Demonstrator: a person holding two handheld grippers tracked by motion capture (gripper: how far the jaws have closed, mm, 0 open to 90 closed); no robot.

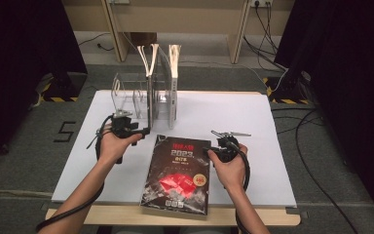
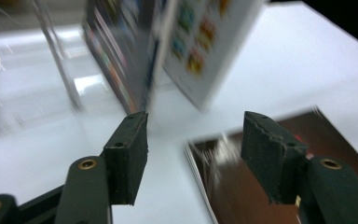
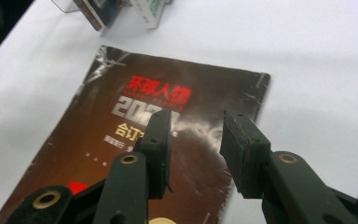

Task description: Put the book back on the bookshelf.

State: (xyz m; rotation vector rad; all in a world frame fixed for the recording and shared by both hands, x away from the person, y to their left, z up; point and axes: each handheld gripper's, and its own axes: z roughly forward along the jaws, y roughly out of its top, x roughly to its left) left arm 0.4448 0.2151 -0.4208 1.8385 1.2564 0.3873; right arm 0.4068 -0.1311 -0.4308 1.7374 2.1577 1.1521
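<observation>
While both tools gape empty, left tool [image 1: 143,130] and right tool [image 1: 209,151] flank the book [image 1: 177,175].

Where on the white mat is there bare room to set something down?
Bare: the white mat right of the clear rack, past the right claw. Also its left strip beside the left claw. Crowded: the centre, under the dark book, and the rack's upright books.
</observation>
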